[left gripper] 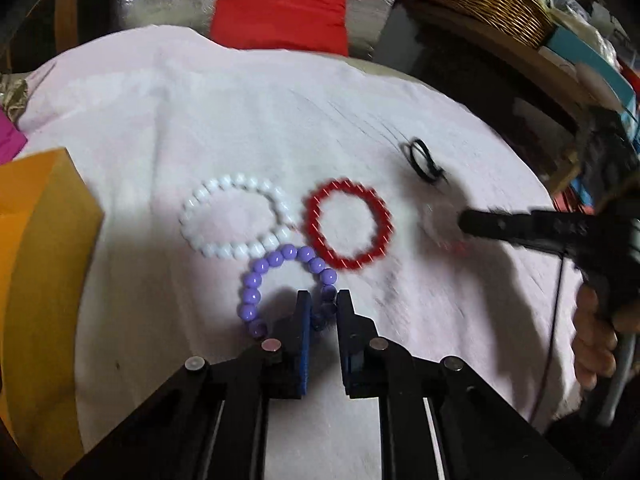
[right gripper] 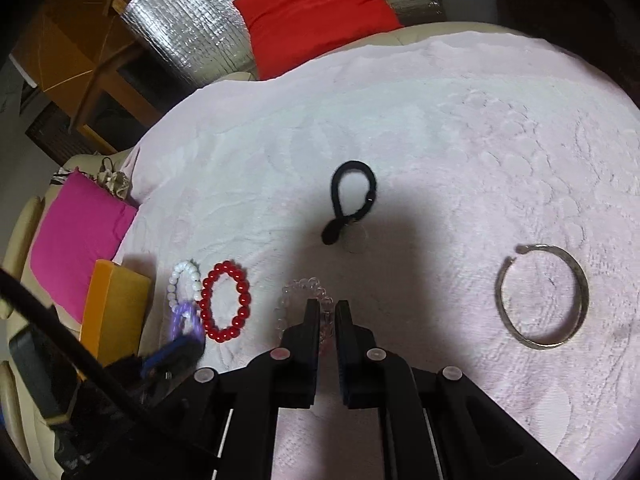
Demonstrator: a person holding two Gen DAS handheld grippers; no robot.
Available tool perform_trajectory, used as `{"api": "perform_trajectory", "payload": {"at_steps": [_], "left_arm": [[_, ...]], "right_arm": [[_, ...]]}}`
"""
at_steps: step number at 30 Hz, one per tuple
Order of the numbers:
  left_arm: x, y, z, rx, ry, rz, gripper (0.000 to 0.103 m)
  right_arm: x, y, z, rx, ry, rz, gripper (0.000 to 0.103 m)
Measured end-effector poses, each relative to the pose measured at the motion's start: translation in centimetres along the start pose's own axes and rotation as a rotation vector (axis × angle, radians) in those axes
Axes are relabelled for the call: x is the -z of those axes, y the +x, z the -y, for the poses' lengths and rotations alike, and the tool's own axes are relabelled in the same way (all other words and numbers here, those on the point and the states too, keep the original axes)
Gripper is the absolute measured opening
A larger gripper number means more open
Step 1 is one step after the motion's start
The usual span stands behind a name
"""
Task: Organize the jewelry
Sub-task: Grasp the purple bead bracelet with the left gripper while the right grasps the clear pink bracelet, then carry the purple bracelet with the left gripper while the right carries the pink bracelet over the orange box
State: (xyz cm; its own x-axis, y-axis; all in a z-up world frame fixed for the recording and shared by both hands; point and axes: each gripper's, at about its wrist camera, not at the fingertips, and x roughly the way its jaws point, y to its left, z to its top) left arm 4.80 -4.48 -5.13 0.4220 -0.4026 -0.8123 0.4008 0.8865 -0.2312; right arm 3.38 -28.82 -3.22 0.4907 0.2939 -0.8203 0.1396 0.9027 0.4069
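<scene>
Left gripper (left gripper: 324,304) angling down, pinching purple bead bracelet (left gripper: 276,280) at near centre of pink towel (left gripper: 200,100). Right gripper (right gripper: 327,312) likewise clamping clear bead bracelet (right gripper: 304,292). White bracelet (left gripper: 236,216) and red bracelet (left gripper: 348,224) lying just beyond; orange box (left gripper: 44,240) left, black hair tie (right gripper: 352,196) farther, metal bangle (right gripper: 542,296) right.

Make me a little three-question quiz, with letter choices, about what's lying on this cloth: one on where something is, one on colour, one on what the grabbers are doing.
1. Where is the red bracelet relative to the white bracelet, seen from the left gripper's camera?
A. right of it
B. left of it
C. on top of it

2. What colour is the hair tie?
A. red
B. black
C. yellow

3. What is between the left gripper's fingers?
A. the purple bracelet
B. the metal bangle
C. nothing

Answers: 1 A, red lies right of white. 2 B, it is a black loop. 3 A, purple beads sit between the narrowed fingers.
</scene>
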Motion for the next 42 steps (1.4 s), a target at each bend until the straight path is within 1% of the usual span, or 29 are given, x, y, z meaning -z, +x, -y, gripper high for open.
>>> {"api": "perform_trajectory", "payload": {"at_steps": [2, 6, 7, 8, 9, 11, 13, 15, 16, 17, 19, 22, 27, 32, 35, 38, 42], "left_arm": [[0.4, -0.3, 0.1, 0.01, 0.001, -0.008, 0.013], [0.7, -0.5, 0.1, -0.019, 0.017, -0.012, 0.014], [0.7, -0.5, 0.0, -0.033, 0.014, -0.016, 0.015], [0.6, -0.4, 0.0, -0.043, 0.014, -0.022, 0.02], [0.6, -0.2, 0.2, -0.048, 0.021, -0.022, 0.023], [0.6, 0.0, 0.5, -0.055, 0.042, -0.024, 0.025], [0.7, 0.1, 0.8, -0.064, 0.065, -0.022, 0.025], [0.7, 0.2, 0.6, -0.062, 0.066, -0.02, 0.025], [0.6, 0.2, 0.6, -0.063, 0.063, -0.015, 0.022], [0.7, 0.3, 0.8, -0.065, 0.06, -0.012, 0.012], [0.7, 0.2, 0.6, -0.058, 0.046, -0.007, 0.01], [0.7, -0.3, 0.5, -0.062, 0.034, 0.019, 0.009], [0.5, -2.7, 0.2, -0.044, 0.011, 0.097, 0.009], [0.4, -5.8, -0.1, 0.0, -0.006, 0.18, 0.009], [0.0, -7.0, -0.2, 0.024, -0.019, 0.219, 0.009], [-0.1, -7.9, -0.6, 0.03, -0.031, 0.245, 0.009], [-0.1, -7.7, -0.6, 0.02, -0.032, 0.258, 0.009]], "right_arm": [[0.1, 0.2, 0.6, 0.005, 0.004, -0.019, 0.008], [0.2, 0.5, 1.1, -0.003, 0.024, -0.04, 0.009], [0.1, 0.5, 1.2, -0.006, 0.035, -0.042, 0.009], [0.0, 0.6, 1.3, -0.007, 0.043, -0.045, 0.009], [-0.1, 0.8, 1.1, -0.007, 0.045, -0.043, 0.01], [0.0, 0.9, 1.0, 0.008, 0.037, -0.037, 0.01], [0.0, 1.1, 0.7, 0.024, 0.019, -0.026, 0.011], [0.1, 1.1, 0.3, 0.038, -0.014, -0.01, 0.011], [0.2, 1.1, 0.0, 0.051, -0.039, -0.004, 0.011], [0.3, 1.1, -0.4, 0.064, -0.058, 0.009, 0.009], [0.4, 0.9, -0.9, 0.081, -0.086, 0.031, 0.008], [0.4, 0.2, -1.1, 0.067, -0.094, 0.057, 0.008], [0.3, -1.2, -1.6, 0.037, -0.084, 0.113, 0.008], [0.6, -2.7, -2.5, -0.003, -0.09, 0.178, 0.008], [0.6, -3.5, -3.1, -0.037, -0.095, 0.21, 0.008], [0.7, -4.2, -3.7, -0.063, -0.105, 0.236, 0.008], [0.9, -4.7, -4.4, -0.088, -0.123, 0.257, 0.008]]}}
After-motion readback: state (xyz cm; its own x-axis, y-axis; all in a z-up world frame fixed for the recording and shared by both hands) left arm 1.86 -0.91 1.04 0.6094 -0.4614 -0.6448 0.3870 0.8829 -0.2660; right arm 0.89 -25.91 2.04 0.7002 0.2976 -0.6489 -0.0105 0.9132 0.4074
